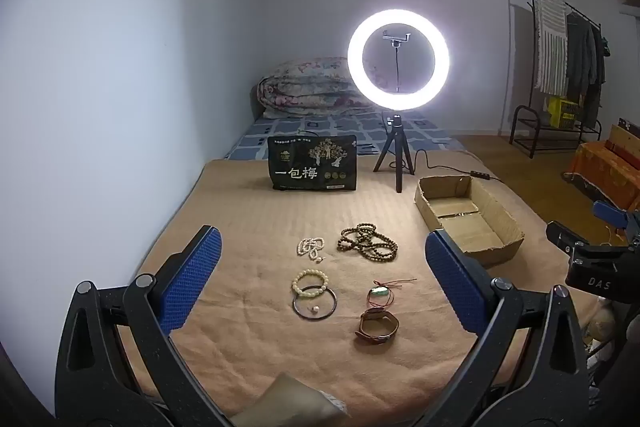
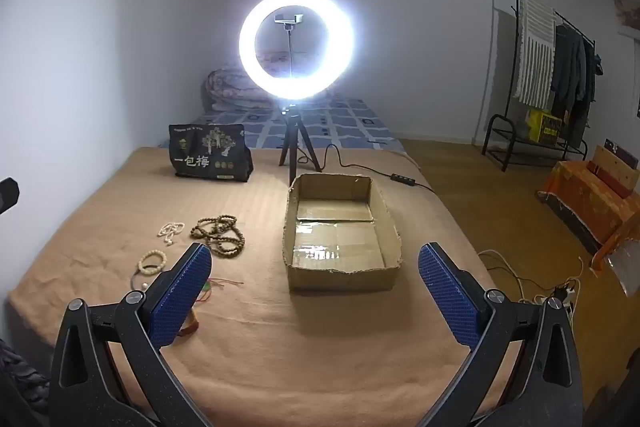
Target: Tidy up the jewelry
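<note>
Jewelry lies on a tan blanket (image 1: 248,347): a brown wooden bead necklace (image 1: 367,241) (image 2: 219,233), a white bead strand (image 1: 309,248) (image 2: 171,231), a cream bead bracelet (image 1: 309,282) (image 2: 152,262) overlapping a dark thin bangle (image 1: 314,303), a green pendant on red cord (image 1: 380,291), and a brown leather watch (image 1: 377,325). An empty cardboard box (image 1: 500,223) (image 2: 340,277) sits to their right. My left gripper (image 1: 322,277) is open above the jewelry. My right gripper (image 2: 316,287) is open, in front of the box.
A lit ring light on a tripod (image 1: 398,59) (image 2: 296,45) and a black snack bag (image 1: 313,163) (image 2: 210,153) stand at the blanket's far end. A folded quilt (image 1: 308,91) lies behind. A clothes rack (image 2: 552,67) stands at right, cables (image 2: 528,279) on the floor.
</note>
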